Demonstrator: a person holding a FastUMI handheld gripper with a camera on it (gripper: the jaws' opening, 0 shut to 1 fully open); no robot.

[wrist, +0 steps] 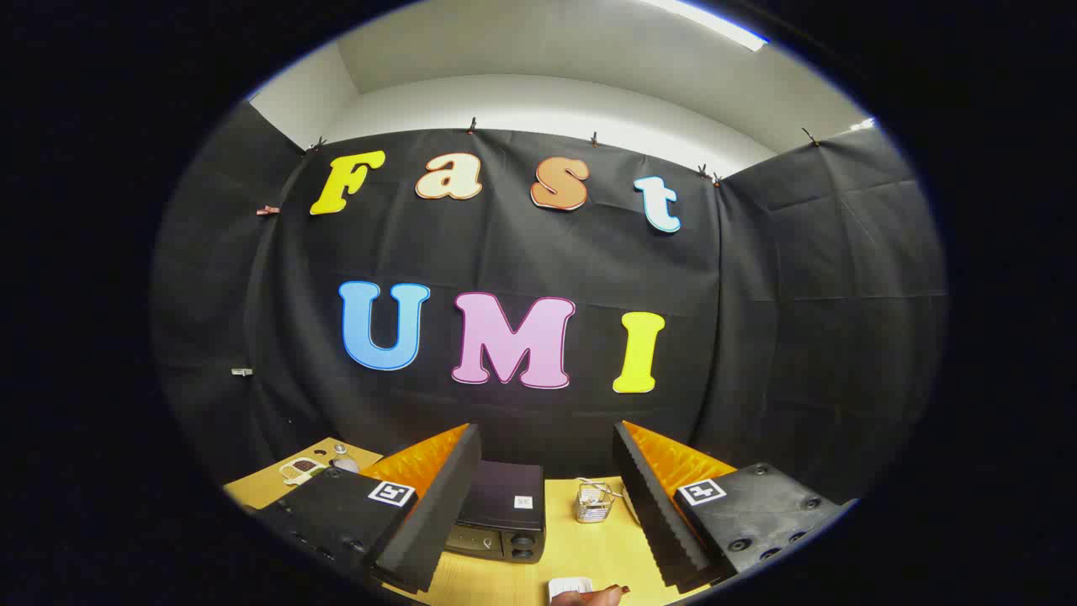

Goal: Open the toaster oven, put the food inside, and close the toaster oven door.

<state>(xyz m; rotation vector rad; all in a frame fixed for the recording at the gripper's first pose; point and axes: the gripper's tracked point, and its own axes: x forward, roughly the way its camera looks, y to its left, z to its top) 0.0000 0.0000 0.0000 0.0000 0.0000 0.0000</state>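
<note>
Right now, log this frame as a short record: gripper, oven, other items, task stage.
gripper: gripper open, fingers spread wide, held above the table, holding nothing
toaster oven: toaster oven on the wooden table, between the fingers, door appears shut
nearby: small wire basket right of the oven; hand with a white item at the near edge
stage: door not yet opened

Camera rides the hand-held gripper [538,497], facing the booth wall [757,337].

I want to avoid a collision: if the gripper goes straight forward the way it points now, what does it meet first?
Probably nothing soon. The open gripper points above the table, over the toaster oven and wire basket, toward the black cloth wall. Depth is unclear.
</note>
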